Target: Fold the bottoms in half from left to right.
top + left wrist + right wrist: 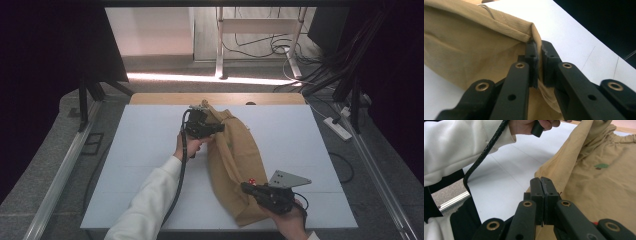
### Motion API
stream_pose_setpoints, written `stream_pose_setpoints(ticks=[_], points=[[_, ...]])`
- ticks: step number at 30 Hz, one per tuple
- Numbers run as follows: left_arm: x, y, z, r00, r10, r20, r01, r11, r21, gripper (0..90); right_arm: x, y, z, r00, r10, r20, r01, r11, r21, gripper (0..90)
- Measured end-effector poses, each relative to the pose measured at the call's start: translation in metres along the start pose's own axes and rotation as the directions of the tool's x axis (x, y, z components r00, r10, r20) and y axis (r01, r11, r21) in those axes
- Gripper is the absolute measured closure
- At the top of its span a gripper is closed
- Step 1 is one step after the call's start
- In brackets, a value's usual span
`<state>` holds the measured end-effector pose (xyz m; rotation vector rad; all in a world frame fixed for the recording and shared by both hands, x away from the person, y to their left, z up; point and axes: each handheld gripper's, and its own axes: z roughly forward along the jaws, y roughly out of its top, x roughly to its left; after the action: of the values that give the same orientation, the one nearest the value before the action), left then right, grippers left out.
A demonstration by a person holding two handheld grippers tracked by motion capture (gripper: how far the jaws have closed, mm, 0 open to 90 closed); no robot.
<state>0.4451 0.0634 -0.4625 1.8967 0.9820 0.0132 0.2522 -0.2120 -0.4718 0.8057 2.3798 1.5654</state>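
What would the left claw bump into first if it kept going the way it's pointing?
The left claw is already shut on a folded edge of the tan garment, so the cloth comes first. Beyond that edge lies the white table, probably next, though depth is hard to judge.

Tan garment (234, 160), crumpled lengthwise, small green print, mid white table, edges lifted

No readable text, brand, number or label appears anywhere. The one sign is a small green emblem (602, 166) on the tan garment (599, 185), seen at 2 o'clock in the right gripper view; it is a picture without letters, and too small to make out.
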Motion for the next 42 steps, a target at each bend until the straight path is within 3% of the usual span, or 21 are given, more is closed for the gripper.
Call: stream_pose_setpoints(ticks=[22,36,38,41,42], points=[[-0.006,-0.002,0.029,1.0,0.003,0.008,-0.003,0.9997,0.023,82.4,-0.017,-0.017,-0.012,0.9977,0.041,0.054,-0.044,0.998,0.052,89.3],[-0.019,0.0,0.046,0.9995,0.024,0.018,-0.025,0.999,0.038,80.2,-0.024,-0.026,-0.031,0.9937,0.068,0.089,-0.073,0.996,0.058,89.3],[-0.02,0.0,0.048,0.9996,0.021,0.019,-0.022,0.9992,0.032,76.1,-0.024,-0.027,-0.033,0.993,0.07,0.095,-0.076,0.995,0.057,89.3],[-0.021,0.0,0.046,0.9997,0.023,-0.004,-0.023,0.9995,0.02,57.1,-0.025,-0.03,-0.034,0.992,0.075,0.101,-0.083,0.994,0.069,88.5],[-0.021,0.001,0.044,0.9997,0.021,-0.009,-0.021,0.9997,0.012,44.1,-0.026,-0.031,-0.033,0.991,0.08,0.107,-0.089,0.993,0.079,77.1]])
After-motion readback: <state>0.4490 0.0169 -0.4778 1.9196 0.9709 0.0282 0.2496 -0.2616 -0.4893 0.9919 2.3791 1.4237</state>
